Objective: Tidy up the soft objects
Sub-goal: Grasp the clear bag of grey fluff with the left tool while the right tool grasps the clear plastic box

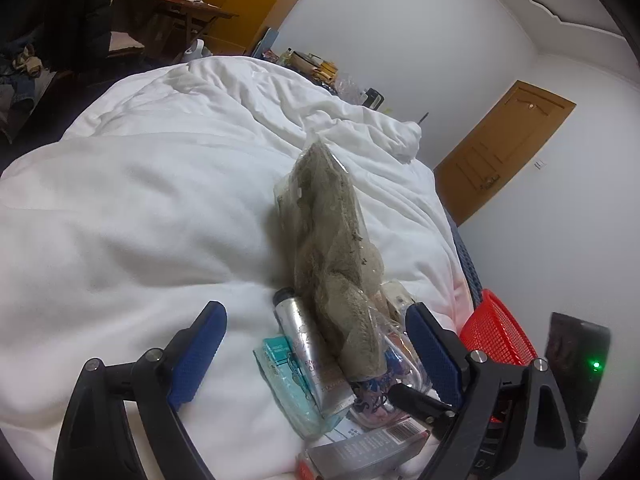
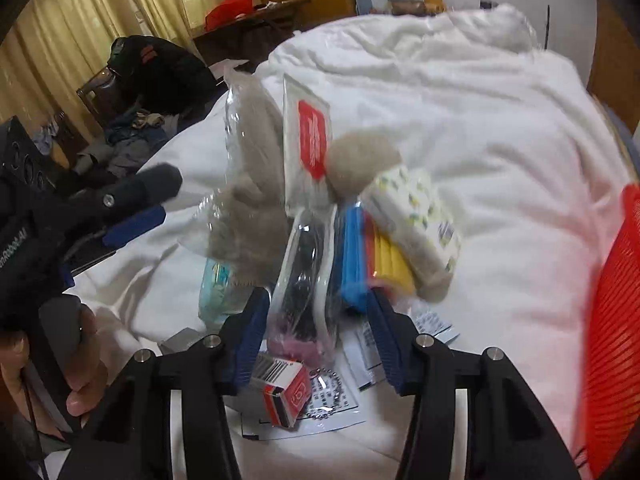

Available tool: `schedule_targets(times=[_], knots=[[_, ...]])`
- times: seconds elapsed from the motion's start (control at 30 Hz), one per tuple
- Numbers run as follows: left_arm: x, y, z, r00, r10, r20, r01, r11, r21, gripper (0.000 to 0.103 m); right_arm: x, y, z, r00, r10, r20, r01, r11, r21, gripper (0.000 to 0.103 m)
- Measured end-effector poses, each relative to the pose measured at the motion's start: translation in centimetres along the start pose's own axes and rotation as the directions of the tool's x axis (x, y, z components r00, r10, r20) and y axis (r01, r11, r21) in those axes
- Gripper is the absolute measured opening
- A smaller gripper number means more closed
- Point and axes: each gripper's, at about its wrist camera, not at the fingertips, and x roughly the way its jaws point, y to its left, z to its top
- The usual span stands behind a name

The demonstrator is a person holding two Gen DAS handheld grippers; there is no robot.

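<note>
- My left gripper (image 1: 316, 356) is released, jaws wide; the bagged plush (image 1: 332, 248) lies between them on the quilt (image 1: 140, 200), long axis running away from me.
- My right gripper (image 2: 318, 330) is released too, astride a clear pouch (image 2: 304, 280), red basket (image 2: 612, 320) at right.

Clutter pile (image 2: 320, 216) on white duvet (image 2: 480, 140)

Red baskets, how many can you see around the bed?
1: the red basket at the bed's right edge, beside the left gripper. Others may be hidden.
</note>
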Motion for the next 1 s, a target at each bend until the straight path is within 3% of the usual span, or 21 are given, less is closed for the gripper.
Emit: schedule_targets(times=[0.1,0.23,0.3,0.4,0.5,0.67,0.8,0.9,1.0], knots=[[0.4,-0.6,-0.1,1.0,-0.004,-0.027,0.005,1.0,0.022,0.093,-0.2,-0.2,-0.2,1.0,0.022,0.012,-0.022,1.0,0.01,0.028],[0.5,-1.0,0.3,0.999,-0.002,-0.034,0.003,1.0,0.029,0.095,-1.7,-1.1,-0.8,0.997,0.044,0.068,-0.049,0.997,0.064,0.029],[1.0,-1.8,1.0,0.997,0.058,-0.058,-0.055,0.997,0.05,0.095,-3.0,-1.8,-1.2,0.991,0.065,0.12,-0.077,0.993,0.094,0.028],[2.0,-2.8,2.0,0.996,0.051,-0.078,-0.044,0.995,0.094,0.095,-5.0,-2.1,-1.5,0.978,0.065,0.197,-0.085,0.992,0.094,0.028],[2.6,-3.0,2.8,0.993,0.094,-0.068,-0.088,0.992,0.09,0.095,-5.8,-1.6,-1.5,0.975,0.052,0.218,-0.07,0.995,0.075,0.028],[4.9,-3.3,2.2,0.984,0.095,-0.149,-0.075,0.988,0.137,0.063,-7.4,-1.4,-1.1,0.97,0.034,0.241,-0.047,0.998,0.05,0.028],[5.9,-1.8,0.7,0.972,0.075,-0.223,-0.054,0.994,0.098,0.021,-8.2,-0.6,-1.2,0.982,-0.028,0.188,0.031,0.999,-0.015,0.029],[5.0,-0.7,0.3,0.975,0.039,-0.218,-0.026,0.998,0.064,0.013,-8.0,0.3,-1.8,0.983,-0.092,0.159,0.105,0.992,-0.073,0.029],[3.4,-0.6,0.1,0.986,0.006,-0.169,0.004,0.998,0.059,0.011,-6.7,0.3,-2.4,0.986,-0.097,0.132,0.107,0.992,-0.072,0.029]])
